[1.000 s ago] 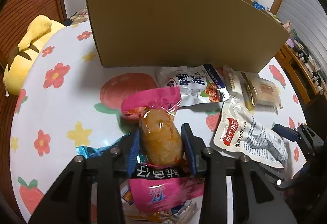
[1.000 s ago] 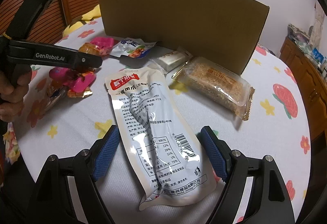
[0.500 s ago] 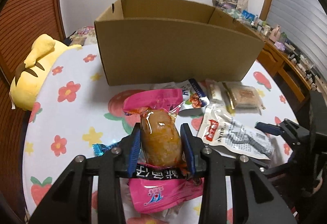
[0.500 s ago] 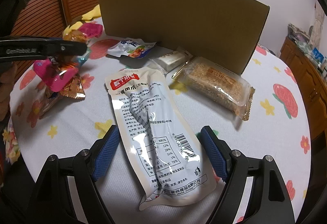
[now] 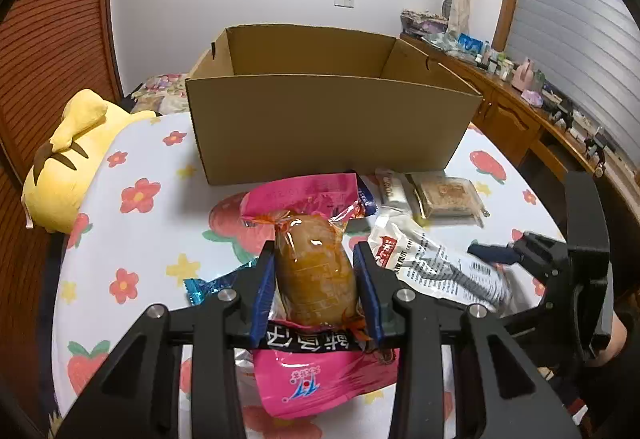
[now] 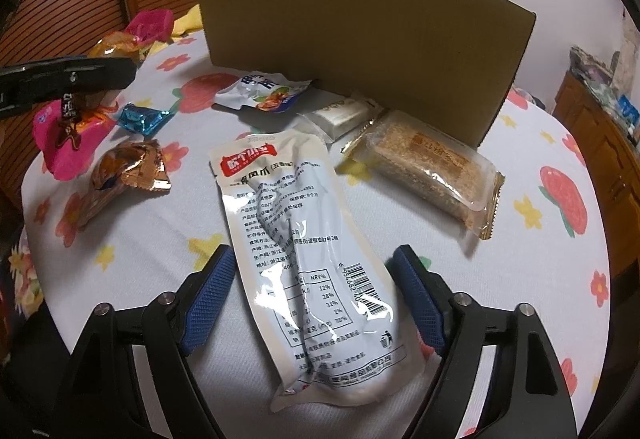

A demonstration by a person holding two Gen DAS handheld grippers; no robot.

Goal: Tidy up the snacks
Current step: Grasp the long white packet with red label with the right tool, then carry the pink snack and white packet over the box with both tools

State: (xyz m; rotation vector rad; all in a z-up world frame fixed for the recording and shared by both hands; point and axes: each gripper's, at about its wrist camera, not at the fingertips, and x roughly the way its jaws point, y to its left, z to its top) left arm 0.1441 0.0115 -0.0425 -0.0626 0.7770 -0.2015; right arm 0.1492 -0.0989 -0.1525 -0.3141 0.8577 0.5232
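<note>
My left gripper [image 5: 316, 279] is clamped on a pink-wrapped snack pack [image 5: 316, 271], its clear window showing an orange-brown piece, the blue pads pressing both sides; the pack is lifted off the tablecloth. Straight ahead of it stands the open cardboard box [image 5: 328, 127]. Below and just left of my left fingers lies a blue candy wrapper [image 5: 208, 285] on the floral tablecloth [image 5: 132, 231]. A yellow plush toy [image 5: 72, 159] sits far off to the left at the table edge.

My right gripper [image 6: 312, 299] hangs over a long white chicken-feet pouch [image 6: 304, 247], jaws apart on either side of it and just closing in; the left pad stands clear of the pouch, and I cannot tell whether the right one touches its edge. The pouch lies flat on the cloth. Ahead and to the right lies a clear-wrapped grain bar [image 6: 428, 167], with a small white packet [image 6: 340, 117] beside it against the box wall. Forward-left lie a white-and-blue pouch [image 6: 264, 95] and a gold foil snack [image 6: 128, 167].
</note>
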